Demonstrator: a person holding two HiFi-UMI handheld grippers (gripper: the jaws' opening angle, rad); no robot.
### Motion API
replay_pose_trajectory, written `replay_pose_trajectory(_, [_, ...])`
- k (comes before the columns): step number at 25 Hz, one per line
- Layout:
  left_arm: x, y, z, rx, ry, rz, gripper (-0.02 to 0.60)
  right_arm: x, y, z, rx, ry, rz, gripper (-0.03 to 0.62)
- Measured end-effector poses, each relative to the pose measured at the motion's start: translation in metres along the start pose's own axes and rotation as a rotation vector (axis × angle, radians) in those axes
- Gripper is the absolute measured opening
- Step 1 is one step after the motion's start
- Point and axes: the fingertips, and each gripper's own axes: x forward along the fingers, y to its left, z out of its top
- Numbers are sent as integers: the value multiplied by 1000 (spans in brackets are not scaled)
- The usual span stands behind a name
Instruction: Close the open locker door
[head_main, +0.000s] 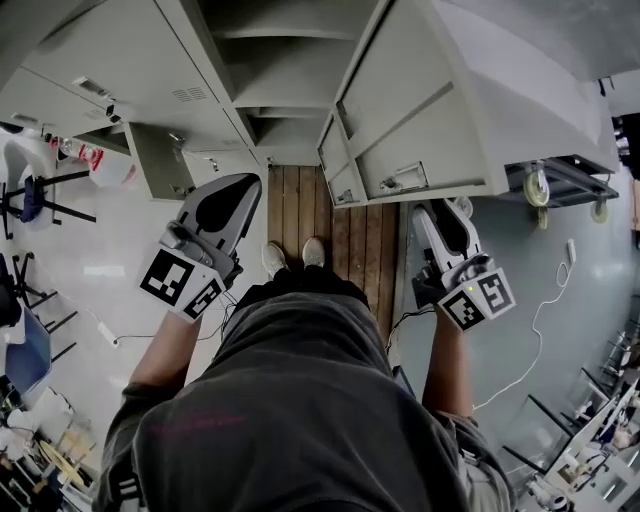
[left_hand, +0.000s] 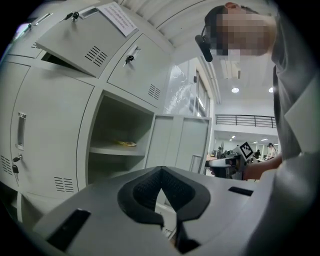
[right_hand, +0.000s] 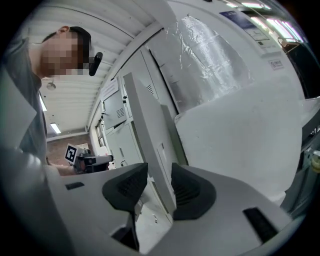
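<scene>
Door (right_hand: 145, 120) edge is merely straddled by wide-open right hand-held gripper (right_hand: 160, 171), left hand-held gripper (left_hand: 160, 172) closed, empty; contact could be lost mid-push.

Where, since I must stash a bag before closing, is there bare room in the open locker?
Under the shelf looks bare; the shelf has room beside a small yellowish thing. Crowded: the door edge, between the open jaws of the right gripper.

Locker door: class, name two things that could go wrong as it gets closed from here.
1. The right gripper stands open around the locker door edge, so the door may slip free when pushed.
2. A jaw left around the edge could get pinched against the locker frame.
</scene>
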Motion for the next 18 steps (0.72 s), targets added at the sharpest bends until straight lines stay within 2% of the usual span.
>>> replay_pose_trajectory(11, [8, -14, 7, 6, -25, 105, 15, 19, 0, 11, -70, 49, 198, 150])
replay_pose_trajectory(18, [1, -17, 7, 6, -28, 151, 15, 23, 4, 8, -62, 52, 248, 150])
